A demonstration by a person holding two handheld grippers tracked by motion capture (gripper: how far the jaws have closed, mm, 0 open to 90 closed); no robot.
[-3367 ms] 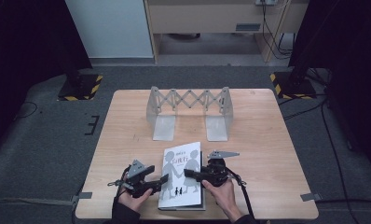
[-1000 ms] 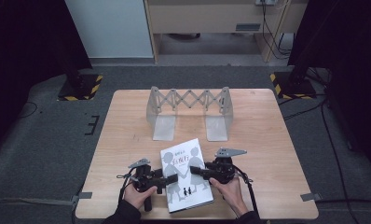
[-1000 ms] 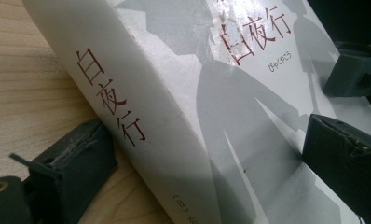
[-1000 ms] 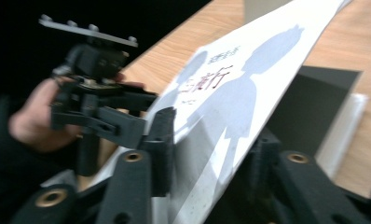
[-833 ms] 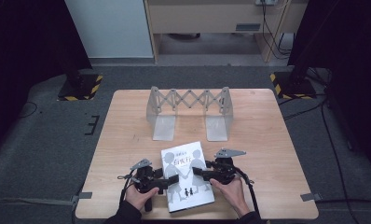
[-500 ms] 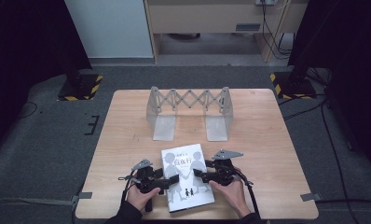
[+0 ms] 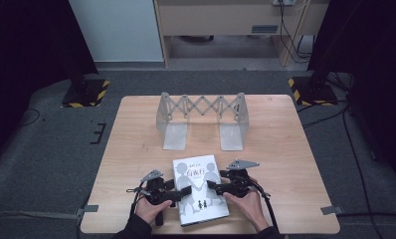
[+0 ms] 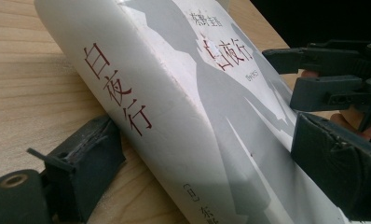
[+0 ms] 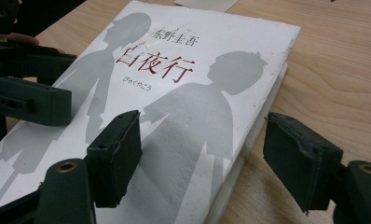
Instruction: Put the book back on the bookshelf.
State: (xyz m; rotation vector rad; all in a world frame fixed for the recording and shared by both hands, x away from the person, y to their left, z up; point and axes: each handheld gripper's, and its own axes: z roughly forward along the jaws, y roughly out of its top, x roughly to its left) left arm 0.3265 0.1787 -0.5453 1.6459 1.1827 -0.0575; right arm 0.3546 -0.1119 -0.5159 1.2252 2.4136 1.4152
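Observation:
A white book [image 7: 200,189] with grey silhouettes and a red title lies near the table's front edge. My left gripper [image 7: 182,191] is at its spine. In the left gripper view [image 8: 207,154] one jaw sits under the spine and the other presses on the cover, after closing a little just now with the book [image 8: 174,93] between them. My right gripper [image 7: 212,185] straddles the opposite edge. Its jaws [image 9: 204,144] have just been opening. One hovers over the cover [image 9: 188,93] and the other stands clear of the page edge.
A grey metal scissor-type book rack [image 7: 201,117] stands at the back middle of the wooden table [image 7: 295,149]. Yellow-and-black striped stand bases [image 7: 84,92] sit on the floor beyond both back corners. The person's hands come in at the front edge.
Since the earliest frame my left gripper has moved right up to the book's spine, and the book's near end has swung slightly right. Over the last second both hands stayed nearly still.

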